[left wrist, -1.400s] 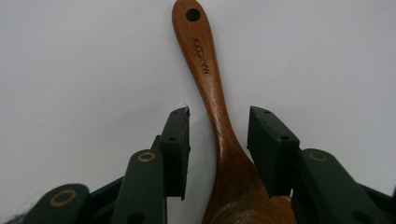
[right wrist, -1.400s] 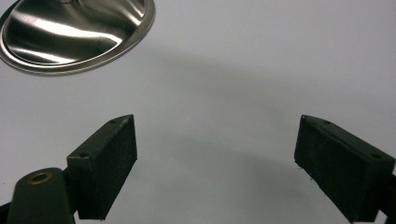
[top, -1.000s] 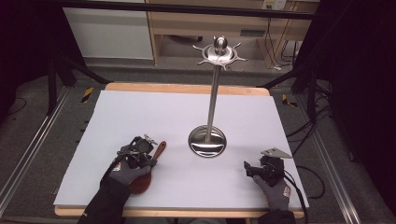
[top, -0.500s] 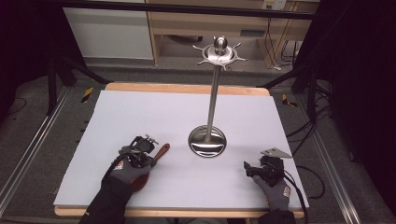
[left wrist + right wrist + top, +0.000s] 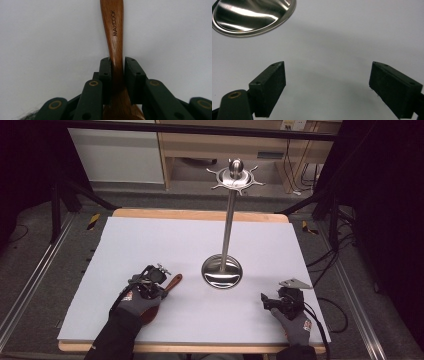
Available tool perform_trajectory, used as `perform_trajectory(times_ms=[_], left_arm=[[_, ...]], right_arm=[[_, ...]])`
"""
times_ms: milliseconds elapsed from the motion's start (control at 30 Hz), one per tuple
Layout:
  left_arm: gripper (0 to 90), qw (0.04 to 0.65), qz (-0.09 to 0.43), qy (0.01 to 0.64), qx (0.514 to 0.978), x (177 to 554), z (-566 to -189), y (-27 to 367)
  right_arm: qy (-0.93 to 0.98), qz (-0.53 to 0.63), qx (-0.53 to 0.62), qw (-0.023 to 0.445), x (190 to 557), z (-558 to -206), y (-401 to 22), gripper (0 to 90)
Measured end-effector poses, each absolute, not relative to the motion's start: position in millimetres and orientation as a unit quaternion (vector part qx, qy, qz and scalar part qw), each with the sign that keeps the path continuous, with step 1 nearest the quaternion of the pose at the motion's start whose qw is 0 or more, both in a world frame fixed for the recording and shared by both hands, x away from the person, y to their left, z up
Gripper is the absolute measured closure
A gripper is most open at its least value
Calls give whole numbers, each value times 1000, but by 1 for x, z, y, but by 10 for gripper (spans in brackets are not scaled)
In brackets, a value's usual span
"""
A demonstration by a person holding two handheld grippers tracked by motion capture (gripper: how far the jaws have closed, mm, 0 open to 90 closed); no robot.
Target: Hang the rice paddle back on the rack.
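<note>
A wooden spoon (image 5: 115,45) of reddish-brown, polished wood lies flat on the white tabletop (image 5: 150,240). Its slim handle, stamped MAXCOOK along its length, runs straight out ahead of the left tongs (image 5: 117,70), whose pads press against it on both sides at its narrow neck. The wider bowl end sits back under the tongs. Seen from above, the handle tip (image 5: 176,278) pokes out just past the tongs.
</note>
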State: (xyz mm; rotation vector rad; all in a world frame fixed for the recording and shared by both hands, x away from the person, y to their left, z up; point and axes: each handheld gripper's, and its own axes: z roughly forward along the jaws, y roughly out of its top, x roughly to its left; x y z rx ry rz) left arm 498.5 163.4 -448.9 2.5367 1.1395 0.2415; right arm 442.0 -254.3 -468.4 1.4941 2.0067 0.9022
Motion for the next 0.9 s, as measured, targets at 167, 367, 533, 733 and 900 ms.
perform_trajectory(times_ms=[167,367,533,733,900], left_arm=[[713,172,78,402,896,501,-449,161],[722,164,74,397,900,503,-449,160],[733,155,81,395,902,502,-449,155],[764,152,76,395,903,504,-448,155],[774,141,69,395,905,506,-447,152]], right_arm=[[735,328,545,237,442,-468,-255,144],[736,328,545,233,442,-468,-255,146],[735,330,545,232,443,-467,-255,146],[736,329,547,227,443,-467,-255,146],[735,330,550,221,443,-467,-255,146]])
